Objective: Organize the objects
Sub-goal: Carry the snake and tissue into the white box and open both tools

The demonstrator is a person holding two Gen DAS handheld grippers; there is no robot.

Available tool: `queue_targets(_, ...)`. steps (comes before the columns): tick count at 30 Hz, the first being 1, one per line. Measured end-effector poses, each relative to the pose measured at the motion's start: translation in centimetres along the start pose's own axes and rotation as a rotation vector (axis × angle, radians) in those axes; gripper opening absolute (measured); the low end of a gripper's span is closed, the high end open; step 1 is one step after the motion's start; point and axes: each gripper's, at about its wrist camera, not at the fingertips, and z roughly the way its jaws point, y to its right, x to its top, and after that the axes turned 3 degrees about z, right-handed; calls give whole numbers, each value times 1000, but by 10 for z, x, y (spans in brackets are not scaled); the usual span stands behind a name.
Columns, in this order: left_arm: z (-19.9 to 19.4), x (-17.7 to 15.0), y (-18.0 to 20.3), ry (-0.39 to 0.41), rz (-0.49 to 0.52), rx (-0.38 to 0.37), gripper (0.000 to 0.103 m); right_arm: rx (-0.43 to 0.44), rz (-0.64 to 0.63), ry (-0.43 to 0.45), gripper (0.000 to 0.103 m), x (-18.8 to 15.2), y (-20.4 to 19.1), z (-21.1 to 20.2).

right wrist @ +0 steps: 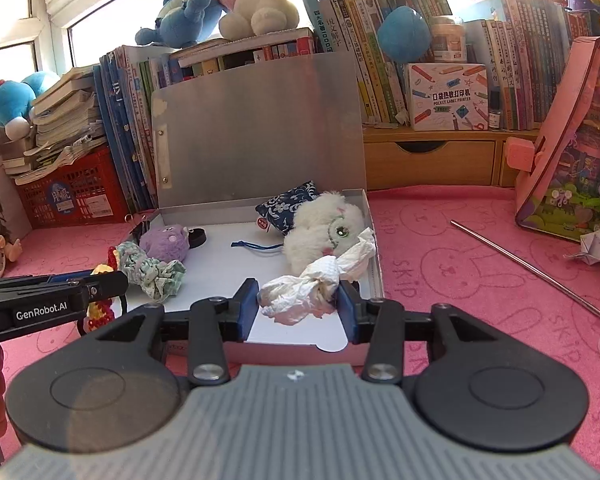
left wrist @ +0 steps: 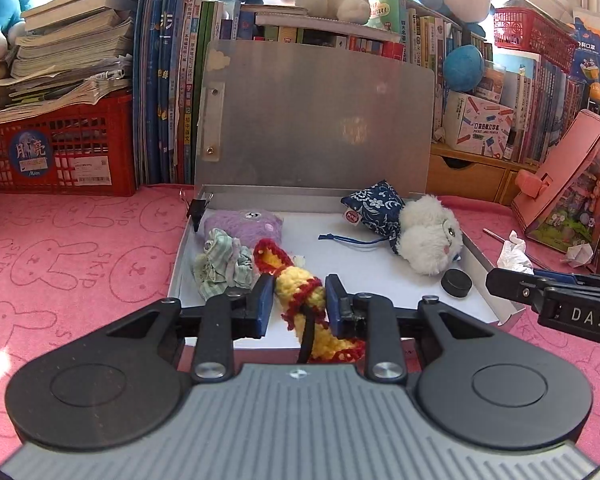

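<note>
An open silver box (left wrist: 384,276) (right wrist: 236,248) lies on the pink mat, lid upright. In it are a purple plush (left wrist: 242,226), a green crumpled cloth (left wrist: 222,264), a blue floral pouch (left wrist: 374,206), a white plush (left wrist: 430,236) and a black puck (left wrist: 456,282). My left gripper (left wrist: 299,300) is shut on a yellow and red crochet piece (left wrist: 300,296) over the box's near left part. My right gripper (right wrist: 299,304) is shut on a crumpled white tissue (right wrist: 320,280) over the box's near right corner; it also shows in the left wrist view (left wrist: 512,258).
Books, red crates (left wrist: 56,148) and plush toys line the back. A black binder clip (left wrist: 199,206) sits on the box's far left corner. A pink toy house (right wrist: 572,152), a metal rod (right wrist: 532,268) and paper scraps (right wrist: 594,246) lie right of the box.
</note>
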Motion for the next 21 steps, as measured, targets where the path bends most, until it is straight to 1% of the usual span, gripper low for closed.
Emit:
queue_targets(5, 15, 0, 0, -15, 7, 2, 33, -8, 1, -24, 47, 3, 2, 17)
queue_targets(11, 31, -5, -3, -45, -1, 4, 33, -9, -12, -53, 47, -4, 0, 31)
queue_targets(21, 41, -8, -2, -47, 17, 6, 33, -2, -15, -79, 47, -9, 2, 43)
